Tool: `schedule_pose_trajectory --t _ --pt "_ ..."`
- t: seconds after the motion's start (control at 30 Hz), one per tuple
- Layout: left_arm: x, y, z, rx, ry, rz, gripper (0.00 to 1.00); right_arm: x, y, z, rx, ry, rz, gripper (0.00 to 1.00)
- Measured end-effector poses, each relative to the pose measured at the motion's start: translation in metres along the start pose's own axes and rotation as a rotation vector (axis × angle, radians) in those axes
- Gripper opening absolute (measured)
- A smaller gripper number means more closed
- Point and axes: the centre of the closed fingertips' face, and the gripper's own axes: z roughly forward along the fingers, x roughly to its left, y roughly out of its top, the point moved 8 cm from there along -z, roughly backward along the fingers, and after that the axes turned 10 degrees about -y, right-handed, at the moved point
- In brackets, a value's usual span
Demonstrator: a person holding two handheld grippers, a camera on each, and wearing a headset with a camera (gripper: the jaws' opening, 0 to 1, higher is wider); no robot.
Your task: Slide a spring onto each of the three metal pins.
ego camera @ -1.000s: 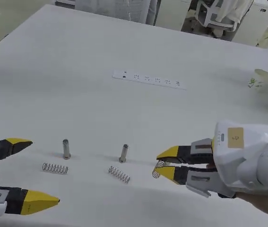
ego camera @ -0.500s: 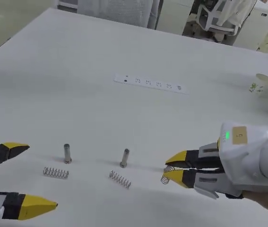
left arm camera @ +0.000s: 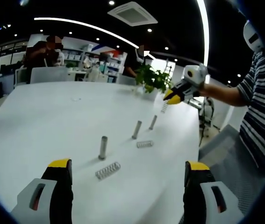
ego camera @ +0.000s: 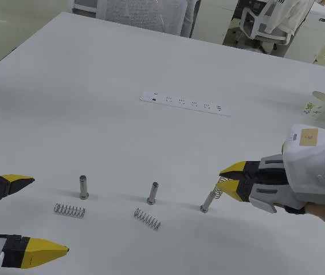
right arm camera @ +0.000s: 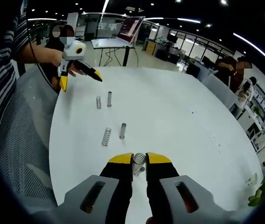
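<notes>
Right gripper [ego camera: 226,179] pinches a spring [ego camera: 218,190] at its tips, over the leaning pin [ego camera: 207,201] just below. Matching the coil to that tilt should ease threading.

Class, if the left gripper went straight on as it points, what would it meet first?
Probably the nearest loose spring, lying just before a pin, though depth is unclear.
</notes>
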Motion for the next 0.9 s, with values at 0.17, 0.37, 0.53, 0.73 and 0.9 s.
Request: schedule_pose_trajectory --t 0.17,0.37,0.53,0.73,0.9 --pt "-0.001 -0.002 -0.001 0.004 0.001 -0.002 0.97 -0.008 -0.001 0.005 0.004 -0.019 0.034 0.07" --pt "0.0 -0.002 -0.003 0.003 0.008 -0.005 0.97 -0.011 -0.005 0.013 0.017 -0.021 0.062 0.07" --pt "0.001 -0.004 -0.005 0.001 0.016 -0.01 0.97 -0.011 -0.006 0.015 0.018 -0.02 0.095 0.07" --pt "0.001 -0.006 -0.006 0.005 0.014 -0.022 0.96 -0.008 -0.008 0.017 0.031 -0.011 0.091 0.07" --pt "0.001 -0.005 -0.006 -0.003 0.019 -0.022 0.96 -0.007 -0.009 0.019 0.035 -0.012 0.09 0.07"
